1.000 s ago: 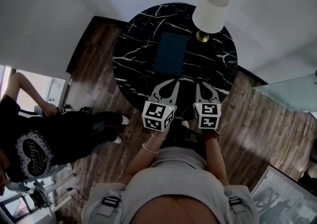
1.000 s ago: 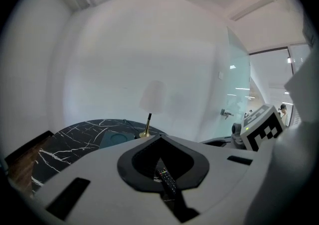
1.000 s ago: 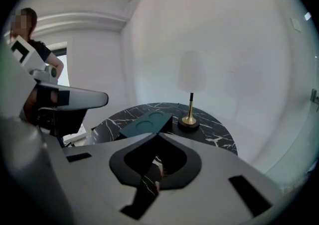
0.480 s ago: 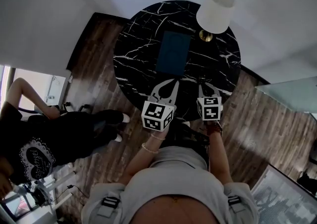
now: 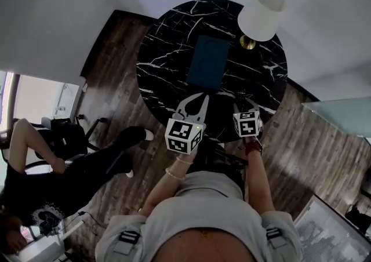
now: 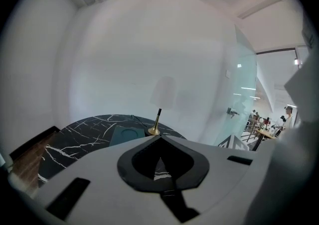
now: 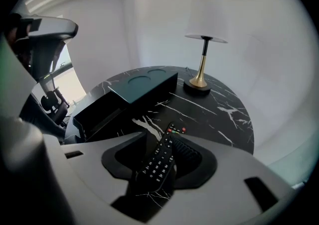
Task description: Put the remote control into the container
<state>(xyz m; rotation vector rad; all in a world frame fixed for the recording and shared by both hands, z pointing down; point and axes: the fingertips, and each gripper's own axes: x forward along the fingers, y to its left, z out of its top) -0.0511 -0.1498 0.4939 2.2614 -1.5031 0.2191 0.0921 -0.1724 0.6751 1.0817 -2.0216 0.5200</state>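
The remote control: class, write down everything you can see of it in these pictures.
The remote control is a slim, black, plastic-looking bar with rows of small pale buttons and red and green ones at its far end. It lies face up on the black, white-veined table, between the jaws of the right gripper, which have just been opening. A gap shows at its left side, and the ribbed pad stands close at its right.

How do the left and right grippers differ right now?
Jaws: left gripper is shut and empty; right gripper is apart, has just been opening, with the remote control between them, not yet gripped. Pose: left gripper points almost level over the table; right gripper tilts down at it. Both sit at the table's near edge.
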